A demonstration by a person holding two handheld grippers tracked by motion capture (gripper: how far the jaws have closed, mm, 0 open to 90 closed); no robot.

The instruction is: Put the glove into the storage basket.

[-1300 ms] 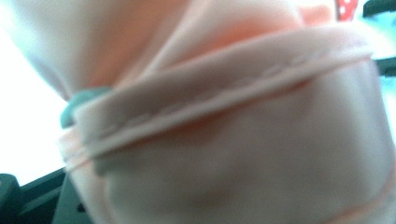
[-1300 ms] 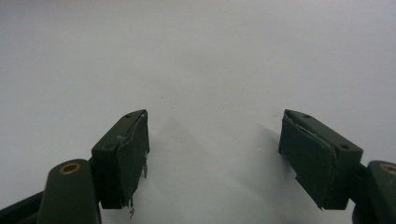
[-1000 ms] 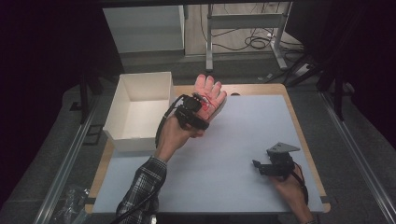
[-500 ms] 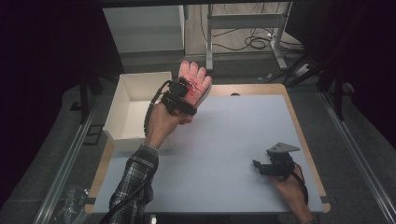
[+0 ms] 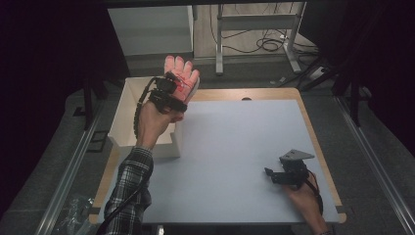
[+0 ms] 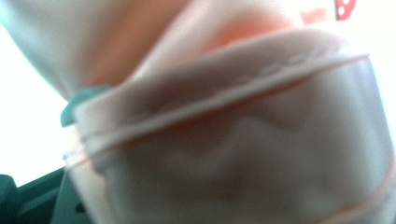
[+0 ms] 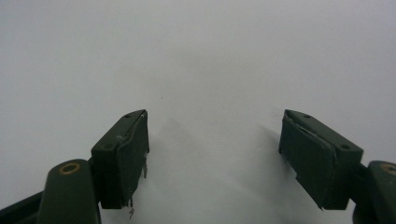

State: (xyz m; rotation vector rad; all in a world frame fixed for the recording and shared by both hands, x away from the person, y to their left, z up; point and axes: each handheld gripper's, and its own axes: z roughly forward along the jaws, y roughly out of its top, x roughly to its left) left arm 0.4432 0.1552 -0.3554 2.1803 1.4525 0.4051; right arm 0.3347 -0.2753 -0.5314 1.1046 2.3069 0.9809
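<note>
A pale blue mat [image 5: 235, 161] covers the wooden table in a dim workshop. From above, the left gripper [image 5: 172, 88] hangs over the open white cardboard box [image 5: 128, 122] at the table's left edge, its jaws pinched shut on a pale pink fabric glove with red dots [image 5: 182, 73] that fans upward above the box's right wall. The left gripper view adds only the glove's stitched cuff [image 6: 224, 140], blurred and close. At right, the right gripper [image 5: 273, 175] rests low on the mat; its own view shows both black jaws spread wide, nothing between them [image 7: 212, 154].
</note>
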